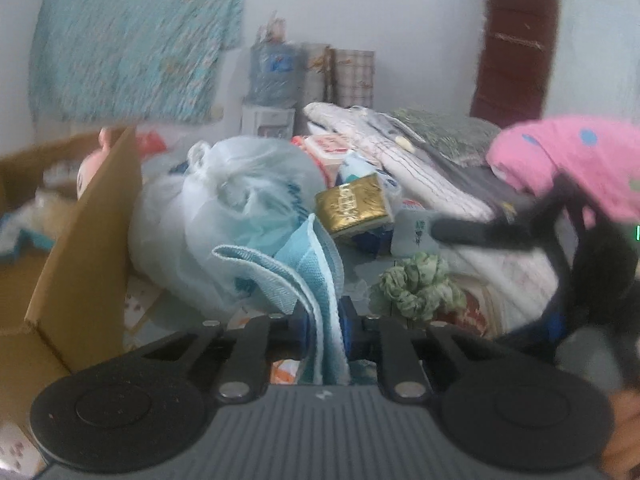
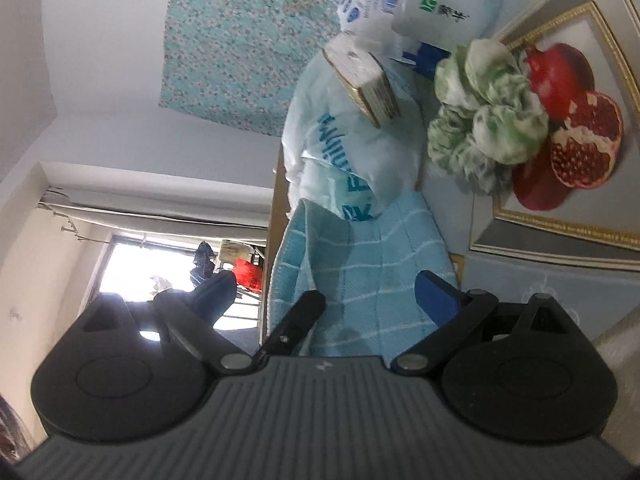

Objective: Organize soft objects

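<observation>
Beside the cardboard box (image 1: 86,216), left gripper (image 1: 325,320) clenches the blue towel (image 1: 316,280); right gripper (image 2: 324,292) fingers spread.

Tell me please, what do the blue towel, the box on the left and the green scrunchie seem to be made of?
The blue towel looks like woven cotton terry, matte, with pale stripes forming a grid; the left gripper is shut on it. The box looks like plain brown corrugated cardboard, dull and stiff. The green scrunchie seems thin gathered fabric, white-and-green mottled, perhaps chiffon; the blur leaves it uncertain.
</observation>
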Available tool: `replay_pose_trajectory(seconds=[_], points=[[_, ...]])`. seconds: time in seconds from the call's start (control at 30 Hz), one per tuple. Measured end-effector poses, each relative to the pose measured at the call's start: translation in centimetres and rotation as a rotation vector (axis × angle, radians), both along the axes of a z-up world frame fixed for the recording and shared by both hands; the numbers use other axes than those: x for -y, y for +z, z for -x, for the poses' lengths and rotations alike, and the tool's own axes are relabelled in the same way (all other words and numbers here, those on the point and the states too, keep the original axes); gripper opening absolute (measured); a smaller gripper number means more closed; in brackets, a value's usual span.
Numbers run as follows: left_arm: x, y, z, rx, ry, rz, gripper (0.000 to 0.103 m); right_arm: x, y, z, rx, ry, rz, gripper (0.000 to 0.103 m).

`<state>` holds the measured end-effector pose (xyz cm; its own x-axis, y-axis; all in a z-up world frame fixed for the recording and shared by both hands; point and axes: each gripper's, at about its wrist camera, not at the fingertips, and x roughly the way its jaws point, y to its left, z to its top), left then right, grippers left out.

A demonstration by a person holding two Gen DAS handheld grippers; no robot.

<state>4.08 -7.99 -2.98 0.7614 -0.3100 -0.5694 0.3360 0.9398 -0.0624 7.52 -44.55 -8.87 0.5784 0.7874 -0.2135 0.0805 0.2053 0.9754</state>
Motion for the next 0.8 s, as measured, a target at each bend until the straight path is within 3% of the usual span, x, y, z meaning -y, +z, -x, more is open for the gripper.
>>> replay_pose_trajectory(seconds=[0.1, 0.27, 0.4, 0.53, 0.67, 0.8], points=[[1.3, -0.9, 0.6, 0.015, -0.023, -0.078, 0.015, -0.3, 0.4, -0.1, 0.015, 0.012, 0.004, 0.097], [2.4, -1.6, 1.0, 0.030, -0.024, -0.118, 0.018, -1.1, 0.7, -0.7, 0.036, 0.034, 0.032, 0.097], [2.6, -1.4, 0.9, 0.044, -0.035, -0.096, 0.018, -1.5, -0.4, -1.4, 0.001, 0.040, 0.036, 0.097], [1.6, -1.3, 0.9, 0.029, -0.035, -0.054, 0.017, -2.4, -2.9, -1.9, -0.072, 0.064, -0.055, 0.097], [1.7, -1.1, 0.3, 0.007, -0.052, -0.023, 0.018, -2.7, -2.8, -2.4, -0.057, 0.059, -0.069, 0.097], [2.7, -1.3, -0.4, -0.015, -0.084, 0.005, 0.029, -1.7, -2.9, -2.4, -0.060, 0.030, -0.074, 0.097]])
